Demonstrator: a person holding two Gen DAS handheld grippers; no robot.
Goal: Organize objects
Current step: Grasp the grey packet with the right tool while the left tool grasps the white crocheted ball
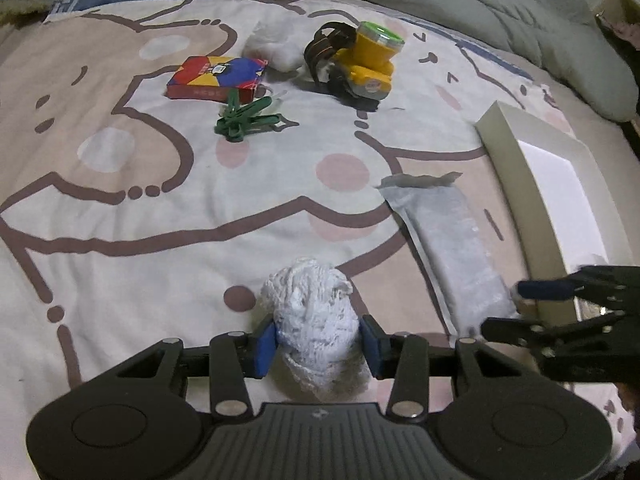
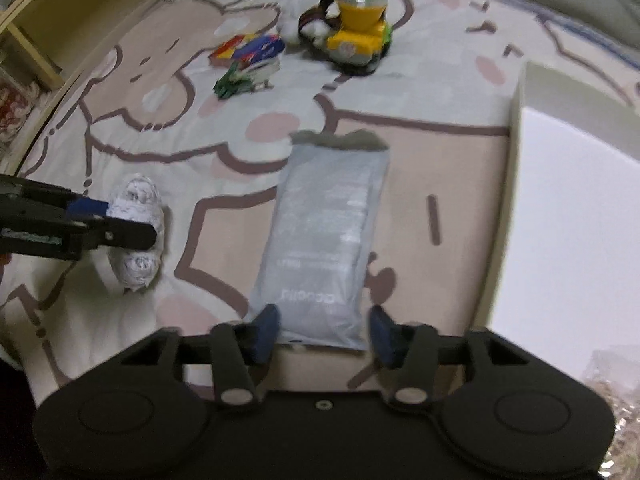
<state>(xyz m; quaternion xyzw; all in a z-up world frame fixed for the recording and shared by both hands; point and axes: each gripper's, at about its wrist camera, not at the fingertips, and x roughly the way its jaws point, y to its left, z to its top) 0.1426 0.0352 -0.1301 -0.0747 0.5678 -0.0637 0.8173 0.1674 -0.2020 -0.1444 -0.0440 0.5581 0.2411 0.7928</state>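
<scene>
Left gripper clamped on white knitted bundle, bottom centre of frame, above the bed. Right gripper parted, straddling grey pouch without touching, bottom centre; box at right.

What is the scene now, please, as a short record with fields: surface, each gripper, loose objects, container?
surface: cartoon-print bedsheet
left gripper: shut on a white knitted bundle, blue pads pressing both its sides
right gripper: open, its fingers either side of the near end of a grey foil pouch, pads not pressing it
loose objects: yellow headlamp with strap, playing-card box, green clothespins, white wad behind the card box
container: white box at the right, beside the pouch
</scene>
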